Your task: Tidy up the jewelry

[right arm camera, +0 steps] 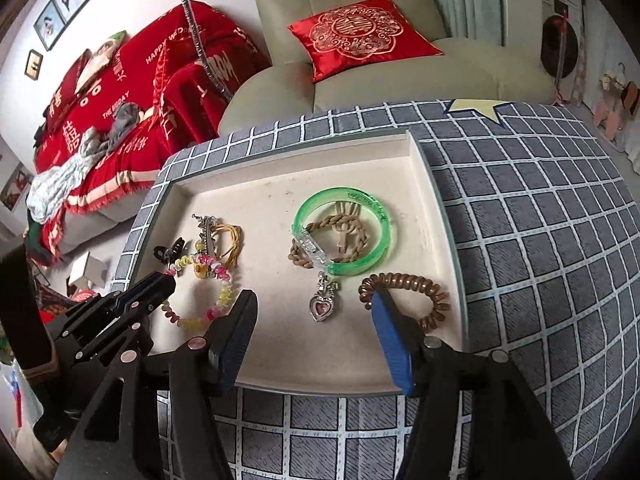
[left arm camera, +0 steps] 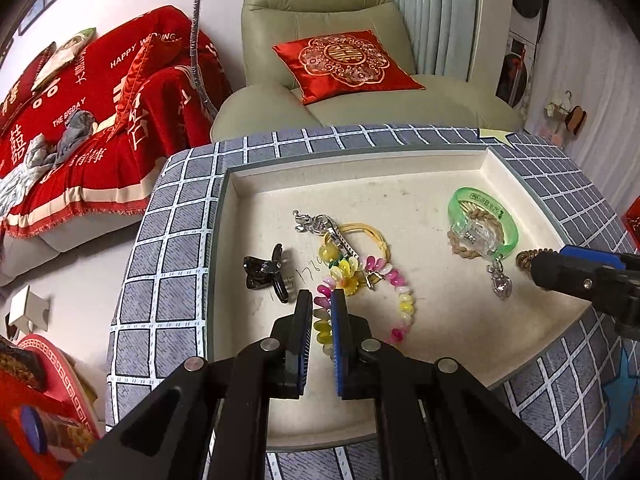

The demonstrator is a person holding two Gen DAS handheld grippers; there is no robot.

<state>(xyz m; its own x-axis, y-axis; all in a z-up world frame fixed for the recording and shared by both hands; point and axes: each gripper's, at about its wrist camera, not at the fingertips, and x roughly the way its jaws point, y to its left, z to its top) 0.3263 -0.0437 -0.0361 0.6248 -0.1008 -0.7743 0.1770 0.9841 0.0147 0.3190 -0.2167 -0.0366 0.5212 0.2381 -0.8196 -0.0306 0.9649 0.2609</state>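
A cream tray (left arm camera: 400, 184) (right arm camera: 280, 352) holds the jewelry. My left gripper (left arm camera: 321, 300) (right arm camera: 170, 286) has its jaws narrowly parted around the near left side of a pink, yellow and white bead bracelet (left arm camera: 404, 300) (right arm camera: 222, 292). My right gripper (right arm camera: 314, 304) is wide open, low over the tray near a silver heart pendant (right arm camera: 322, 306) (left arm camera: 500, 280) and a brown coil hair tie (right arm camera: 404, 282). A green bangle (left arm camera: 480, 216) (right arm camera: 344, 232) lies over a twisted tan cord (right arm camera: 320, 240). A black hair clip (left arm camera: 264, 270) and a yellow cord with silver chain (left arm camera: 340, 236) lie at the left.
The tray sits on a grey checked cloth (right arm camera: 540, 240) over a table. Behind stand a beige armchair with a red cushion (left arm camera: 344, 62) and a sofa under a red blanket (left arm camera: 92, 120). Red boxes (left arm camera: 44, 408) lie on the floor at left.
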